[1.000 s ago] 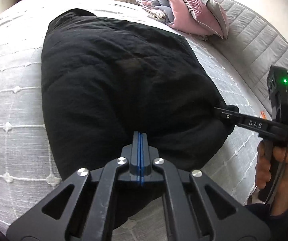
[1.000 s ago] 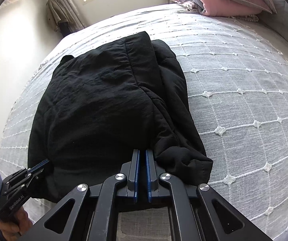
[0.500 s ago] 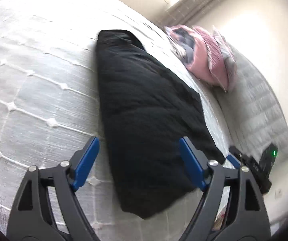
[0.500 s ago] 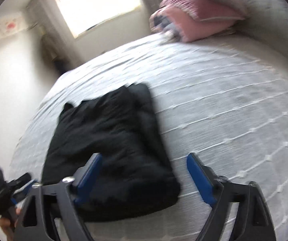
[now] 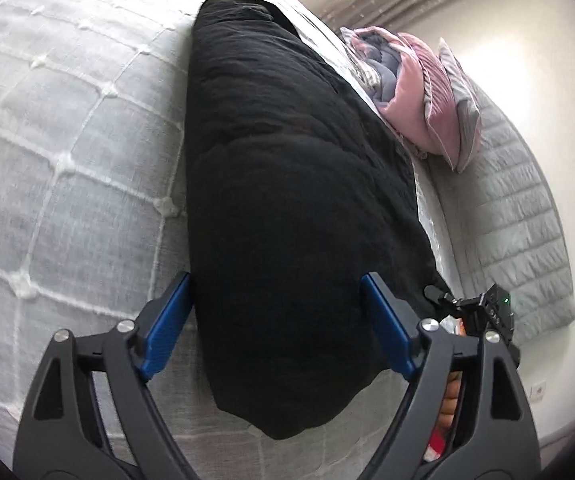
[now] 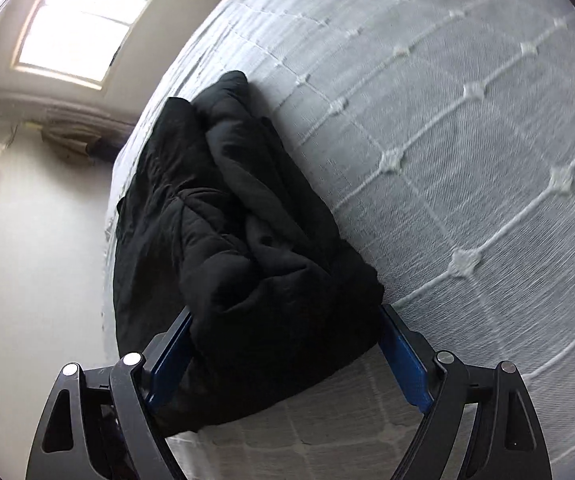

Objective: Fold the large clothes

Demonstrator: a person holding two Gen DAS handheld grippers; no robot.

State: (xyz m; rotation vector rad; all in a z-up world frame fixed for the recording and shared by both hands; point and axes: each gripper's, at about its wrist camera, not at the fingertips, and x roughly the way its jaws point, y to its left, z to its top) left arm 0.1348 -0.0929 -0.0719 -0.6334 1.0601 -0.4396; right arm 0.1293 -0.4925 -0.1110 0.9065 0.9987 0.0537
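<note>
Folded black padded jacket [image 5: 287, 184] lying on the grey quilted bedspread [image 5: 67, 128], left gripper [image 5: 275, 324] and right gripper [image 6: 287, 352] spread wide, empty — puffy layers liable to spring apart unpressed.

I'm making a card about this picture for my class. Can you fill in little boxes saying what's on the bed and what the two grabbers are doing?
garment: black padded garment, lying folded lengthwise on the bed
bed cover: grey-white, stitched in a grid with little tufts
pillows: pink and grey pile at the head of the bed
left gripper: open, blue pads either side of the garment's near end, not squeezing
right gripper: open, garment's near corner between its pads
window: bright, beyond the bed
</note>
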